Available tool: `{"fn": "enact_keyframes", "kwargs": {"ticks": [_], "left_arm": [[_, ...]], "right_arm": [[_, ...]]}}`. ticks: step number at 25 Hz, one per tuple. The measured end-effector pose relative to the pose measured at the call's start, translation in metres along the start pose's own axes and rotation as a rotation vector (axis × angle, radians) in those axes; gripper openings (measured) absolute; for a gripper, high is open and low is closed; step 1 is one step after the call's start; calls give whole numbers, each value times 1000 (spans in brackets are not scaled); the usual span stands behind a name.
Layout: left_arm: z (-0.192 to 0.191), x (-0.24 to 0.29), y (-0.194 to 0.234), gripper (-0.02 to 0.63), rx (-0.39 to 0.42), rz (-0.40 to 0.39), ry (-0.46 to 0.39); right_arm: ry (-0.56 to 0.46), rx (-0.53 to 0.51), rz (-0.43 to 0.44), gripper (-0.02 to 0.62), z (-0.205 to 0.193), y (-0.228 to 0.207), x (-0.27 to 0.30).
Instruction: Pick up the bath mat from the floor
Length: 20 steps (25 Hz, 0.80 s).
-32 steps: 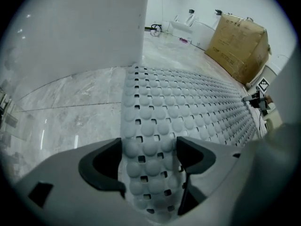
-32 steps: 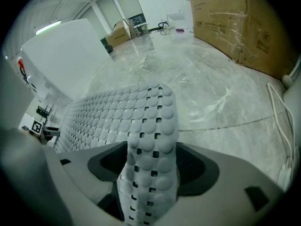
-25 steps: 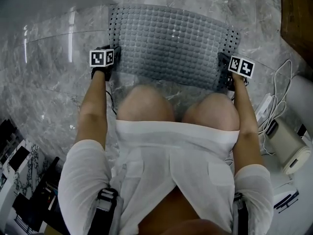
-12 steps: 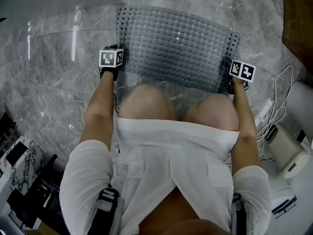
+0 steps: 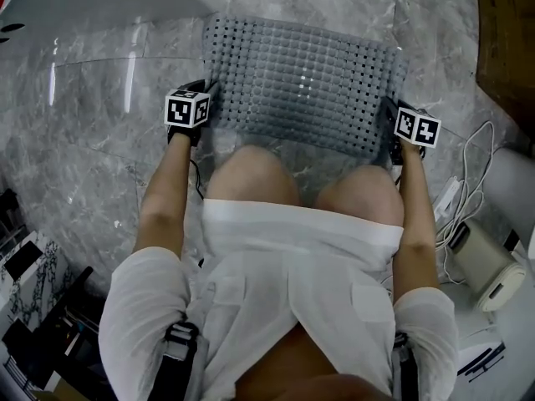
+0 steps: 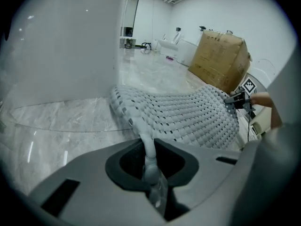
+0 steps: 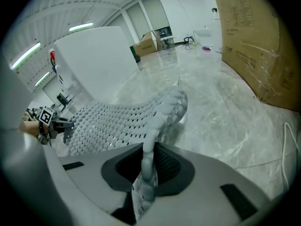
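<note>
We hold the grey perforated bath mat (image 5: 305, 78) by its two short edges, arched up between the grippers just ahead of our knees (image 5: 251, 174). The left gripper (image 6: 150, 161) is pinched narrow on the left edge. The right gripper (image 7: 148, 166) has its jaws closing, with the right edge already squeezed between them. Below lies glossy grey marble floor (image 5: 100, 82). A white wall panel (image 6: 61, 41) stands to our left and a cardboard box (image 6: 221, 60) across the room. White cables (image 5: 476, 165) trail at our right. We cannot tell whether the mat's far edge touches the floor, and our knees hide its near edge.
</note>
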<state>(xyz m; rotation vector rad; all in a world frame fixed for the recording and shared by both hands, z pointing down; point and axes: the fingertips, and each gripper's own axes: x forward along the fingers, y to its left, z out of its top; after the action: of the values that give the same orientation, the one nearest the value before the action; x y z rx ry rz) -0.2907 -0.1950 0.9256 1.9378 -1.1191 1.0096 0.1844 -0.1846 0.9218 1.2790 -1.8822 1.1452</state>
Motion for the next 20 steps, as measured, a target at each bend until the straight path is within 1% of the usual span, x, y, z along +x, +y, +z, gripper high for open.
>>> {"fn": "enact_keyframes", "kwargs": {"ticks": [5,12,15,20], "left_arm": [[39,-13,-27,58,89,-36,-63],[100,-35,-67,58,206,-66,-191],[129,-44,-80,58,219,-69,-246],[175,-67,-91,58,193,-64,-347]], "right_arm": [[-73,-95,0,69,35,15,-19],[-186,-230,-31,66,74,35,-50],[-254,-258,-54,64,92,38,-66],[-377,-248,-72,64,130,40,-96]]}}
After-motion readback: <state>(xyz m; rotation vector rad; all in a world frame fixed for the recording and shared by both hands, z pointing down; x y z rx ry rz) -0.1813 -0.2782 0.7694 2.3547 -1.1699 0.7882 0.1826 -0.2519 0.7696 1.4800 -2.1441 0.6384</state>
